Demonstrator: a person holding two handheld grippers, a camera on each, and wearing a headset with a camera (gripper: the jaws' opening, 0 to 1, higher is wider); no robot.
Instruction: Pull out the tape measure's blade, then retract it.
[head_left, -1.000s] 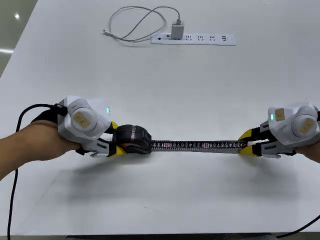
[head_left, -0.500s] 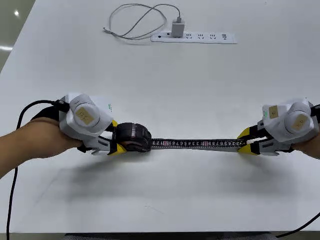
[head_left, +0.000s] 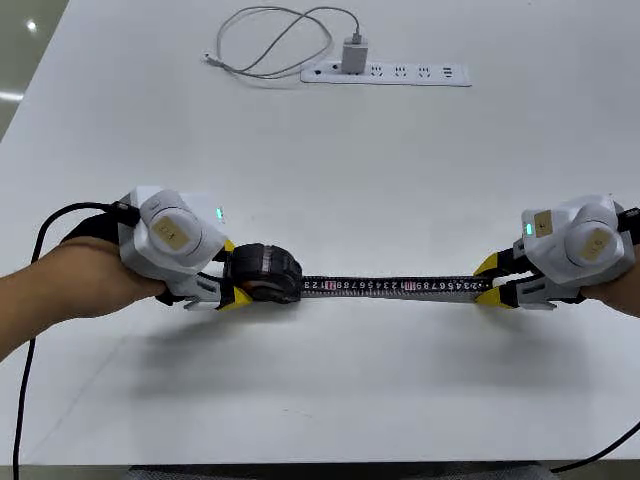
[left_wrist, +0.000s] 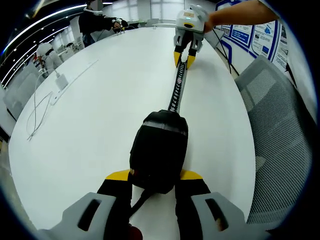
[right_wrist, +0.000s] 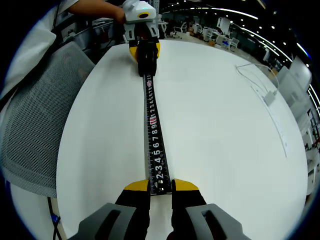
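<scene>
left tool (head_left: 233, 277): jaws closed around the rounded black tape measure case (head_left: 266, 274), which seems to rest on the tabletop (head_left: 350, 170).
blade (head_left: 395, 287): flat dark strip with pale printed numerals, stretched straight between the tools, just above the smooth white tabletop.
right tool (head_left: 490, 283): yellow-tipped jaws pinching the blade's end.

Table (head_left: 400, 170): white, smooth, low sheen.
Case (head_left: 265, 273): black plastic, semi-gloss, rubbery look.
Blade (head_left: 395, 287): thin dark strip, satin, white printed figures.
Left gripper (head_left: 232, 285), right gripper (head_left: 490, 281): glossy white plastic shells, matt black jaws, yellow tips.
Chair (left_wrist: 272, 125): grey mesh cloth.
Power strip (head_left: 385, 75): white plastic.
</scene>
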